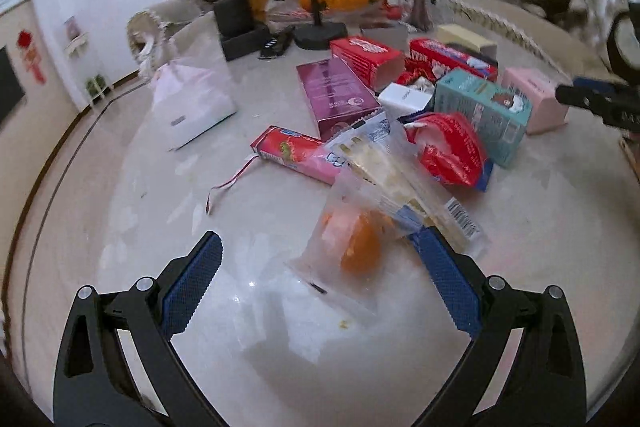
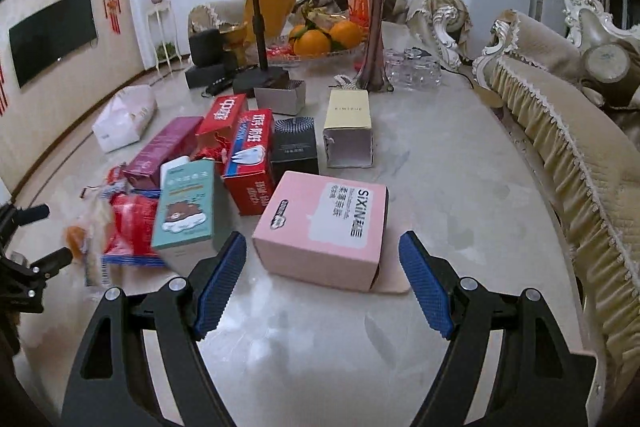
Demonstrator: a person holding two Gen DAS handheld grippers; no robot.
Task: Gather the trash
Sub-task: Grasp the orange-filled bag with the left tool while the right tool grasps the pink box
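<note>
— What's in front of you?

— My left gripper [image 1: 318, 259] hangs spread wide over the marble desk [image 1: 120, 211], with nothing between its jaws. Just ahead lies a clear plastic wrapper [image 1: 352, 247] with something orange inside, touching the right blue pad. Behind it a long crinkled snack wrapper [image 1: 404, 183] lies partly on top of it.

— And the other side?

— My right gripper [image 2: 322, 267] is spread too, empty, lined up with the pink SiXiN box [image 2: 324, 227], which lies flat between the pads' line and the pile of cartons.

— How will they handle?

— The wrapper looks light, limp and slippery; I'd guess it slides or crumples, so I'd pinch a bunched edge near the sealed end, not the flat film. The box seems a stiff, hollow carton, probably light. I'd close across its two short side walls, gently, since its open flap end could buckle.
</note>
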